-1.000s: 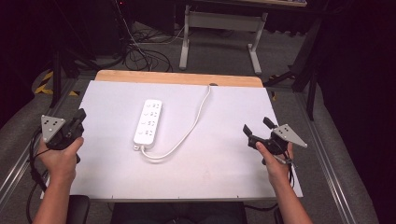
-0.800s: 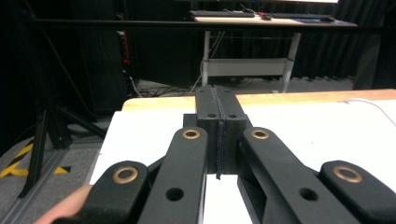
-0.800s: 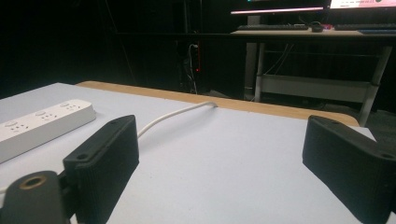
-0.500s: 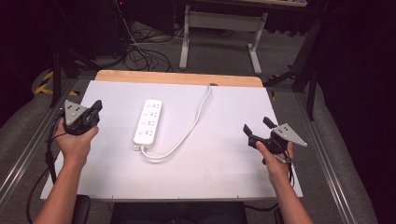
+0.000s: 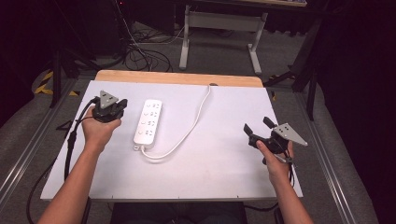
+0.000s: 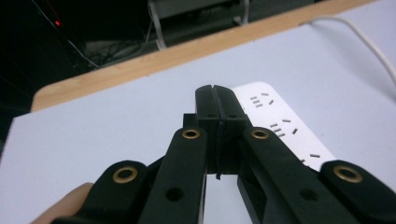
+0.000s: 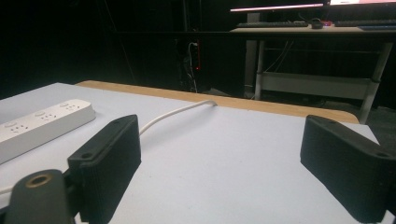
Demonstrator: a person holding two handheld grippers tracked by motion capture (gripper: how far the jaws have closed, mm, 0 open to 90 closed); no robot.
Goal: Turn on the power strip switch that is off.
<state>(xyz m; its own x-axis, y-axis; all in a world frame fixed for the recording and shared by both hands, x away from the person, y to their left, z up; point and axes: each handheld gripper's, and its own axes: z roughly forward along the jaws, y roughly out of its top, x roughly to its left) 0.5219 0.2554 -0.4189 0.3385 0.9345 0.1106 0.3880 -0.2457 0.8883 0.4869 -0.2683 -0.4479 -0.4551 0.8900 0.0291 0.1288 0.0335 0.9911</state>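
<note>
A white power strip [image 5: 148, 121] lies left of the middle of the white table [image 5: 219, 163], its white cord [image 5: 191, 126] curving off to the table's far edge. My left gripper [image 5: 122, 103] hovers just left of the strip, jaws pressed together with nothing between them. The left gripper view looks past its shut fingertips [image 6: 215, 95] to the strip [image 6: 285, 128] just beyond. My right gripper [image 5: 257, 126] stands open near the table's right edge, well away from the strip. In the right gripper view the strip [image 7: 39, 126] and cord [image 7: 175, 114] lie far off at the left between wide-apart jaws.
A wooden band [image 5: 177, 78] runs along the table's far edge. Beyond it stand a desk frame [image 5: 219, 28] and loose cables [image 5: 140, 51] on the floor. Metal rails [image 5: 28, 154] flank the table on both sides.
My left gripper has moved up from the table's left edge and rightward, ending close beside the power strip. The right gripper has stayed in place.
</note>
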